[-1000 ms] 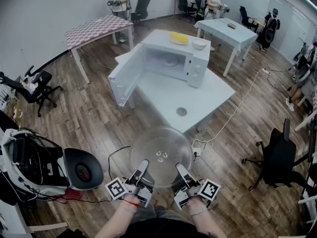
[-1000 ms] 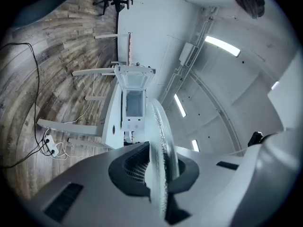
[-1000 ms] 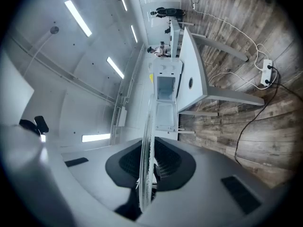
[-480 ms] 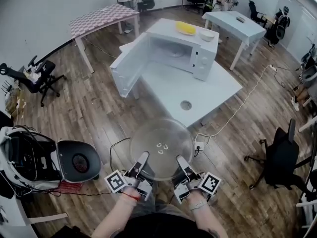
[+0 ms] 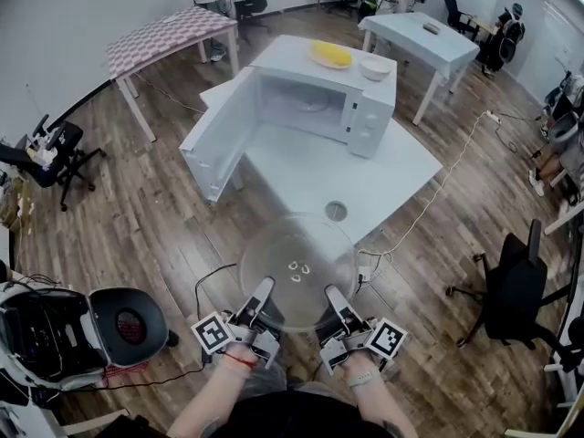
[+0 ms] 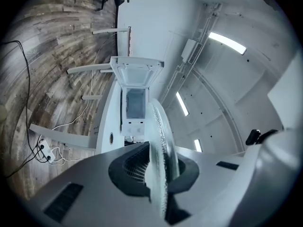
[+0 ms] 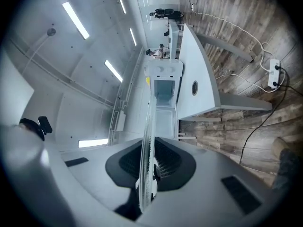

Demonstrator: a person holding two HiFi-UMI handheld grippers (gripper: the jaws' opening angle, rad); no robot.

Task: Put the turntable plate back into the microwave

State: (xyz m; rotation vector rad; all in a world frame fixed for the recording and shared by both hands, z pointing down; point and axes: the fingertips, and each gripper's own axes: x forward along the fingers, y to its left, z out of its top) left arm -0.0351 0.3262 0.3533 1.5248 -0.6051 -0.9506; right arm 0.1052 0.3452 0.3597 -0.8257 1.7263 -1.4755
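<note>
Left gripper [image 5: 262,296] is clamped on the near rim of the plate [image 5: 297,261], which is held level over the floor, short of the table [image 5: 388,176]. Right gripper [image 5: 334,301] pinches the rim too. Best carried flat, hands moving together, past the open door [image 5: 217,140] into the microwave [image 5: 365,121].

Turntable plate [image 5: 297,263] clear glass; microwave [image 5: 369,121] white; far table [image 5: 164,39] checked; yellow thing [image 5: 330,56], perhaps a dish.

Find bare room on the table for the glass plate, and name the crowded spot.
Free: the table strip between the open door and the hole. Crowded: the microwave top, holding a bowl and a yellow item.
</note>
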